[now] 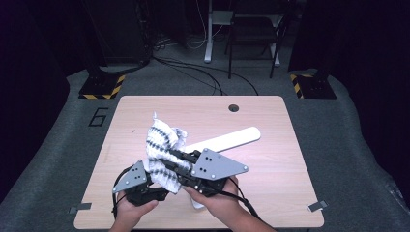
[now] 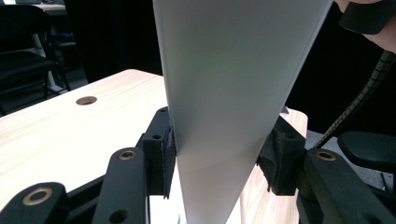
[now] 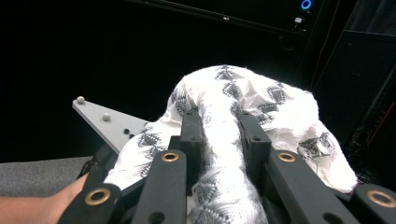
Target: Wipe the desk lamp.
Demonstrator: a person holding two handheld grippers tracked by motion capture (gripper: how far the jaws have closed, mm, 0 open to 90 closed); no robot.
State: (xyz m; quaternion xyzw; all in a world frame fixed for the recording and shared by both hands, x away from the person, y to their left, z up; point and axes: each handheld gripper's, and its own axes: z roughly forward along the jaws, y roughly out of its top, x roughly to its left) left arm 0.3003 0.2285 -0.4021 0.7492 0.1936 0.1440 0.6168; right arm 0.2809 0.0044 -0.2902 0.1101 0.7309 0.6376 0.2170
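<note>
A long white flat board (image 1: 232, 138) runs slantwise over the wooden table (image 1: 270, 183). My left gripper (image 1: 157, 191) sits at the near left, and its jaws are shut on the board's (image 2: 233, 70) two edges, as the left gripper view (image 2: 219, 154) shows. A white cloth with a dark pattern (image 1: 162, 137) bunches over the board's near part. My right gripper (image 1: 174, 159), under its grey plate, comes in from the near middle. Its jaws (image 3: 223, 126) are shut on a fold of the cloth (image 3: 275, 112), which bulges up past the fingertips.
A round cable hole (image 1: 233, 108) sits in the table near its far edge. The table's right half lies bare. Beyond the table are grey carpet, yellow-black striped stand bases (image 1: 101, 87), cables and a chair (image 1: 251, 34). The right gripper's cable (image 2: 369, 88) hangs close by.
</note>
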